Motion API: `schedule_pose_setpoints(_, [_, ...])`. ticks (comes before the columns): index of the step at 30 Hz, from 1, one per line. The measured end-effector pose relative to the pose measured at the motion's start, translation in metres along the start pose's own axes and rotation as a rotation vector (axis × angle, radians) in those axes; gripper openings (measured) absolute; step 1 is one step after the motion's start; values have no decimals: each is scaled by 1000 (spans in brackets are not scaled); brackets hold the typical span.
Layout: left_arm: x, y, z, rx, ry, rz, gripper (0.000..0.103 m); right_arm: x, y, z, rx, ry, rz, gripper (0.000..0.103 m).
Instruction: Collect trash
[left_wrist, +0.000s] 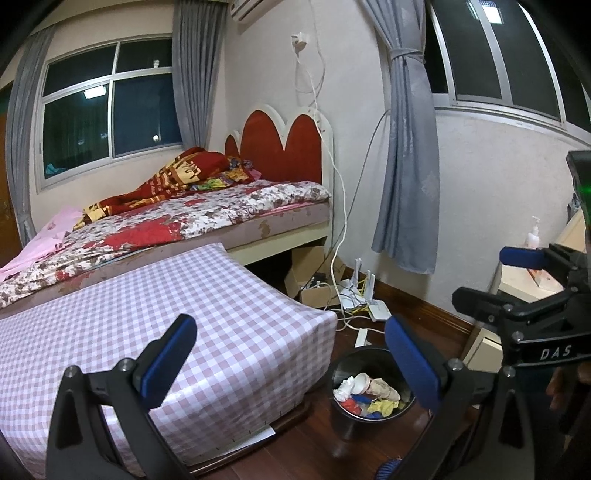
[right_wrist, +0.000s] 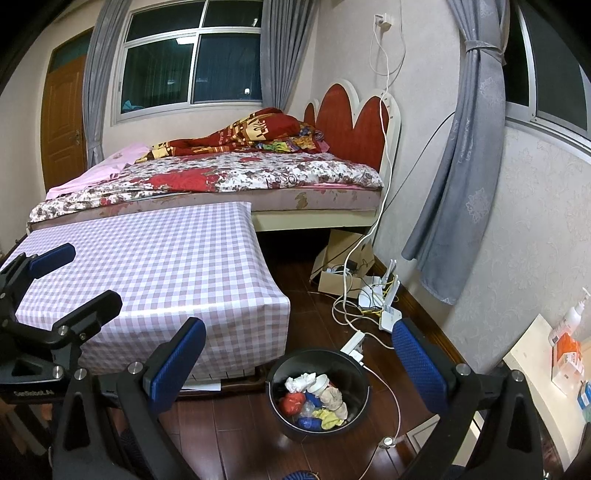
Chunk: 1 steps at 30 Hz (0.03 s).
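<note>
A black round trash bin (left_wrist: 341, 369) (right_wrist: 364, 384) stands on the wooden floor beside the checked table. It holds crumpled trash (left_wrist: 367, 397) (right_wrist: 317, 400): white paper, a paper cup, red, blue and yellow scraps. My left gripper (left_wrist: 291, 354) is open and empty, held above the table corner and the bin. My right gripper (right_wrist: 299, 360) is open and empty, above the bin. The right gripper also shows at the right edge of the left wrist view (left_wrist: 487, 273). The left gripper shows at the left edge of the right wrist view (right_wrist: 85, 277).
A low table with a pink checked cloth (left_wrist: 147, 314) (right_wrist: 155, 269) stands in front of a bed (left_wrist: 184, 214) (right_wrist: 229, 177). Routers, a power strip and tangled cables (left_wrist: 362, 302) (right_wrist: 373, 306) lie by the wall. A white cabinet with bottles (right_wrist: 554, 354) is at right.
</note>
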<state>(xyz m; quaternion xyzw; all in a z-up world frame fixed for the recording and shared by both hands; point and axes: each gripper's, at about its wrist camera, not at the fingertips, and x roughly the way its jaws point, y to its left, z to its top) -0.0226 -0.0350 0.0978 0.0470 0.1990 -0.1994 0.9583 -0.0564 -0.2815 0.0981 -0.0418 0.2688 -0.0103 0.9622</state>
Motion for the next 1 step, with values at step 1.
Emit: schedule_pose_setpoints(1, [1,0,0,0,3,0,102,0,0,0,0,0,0,102])
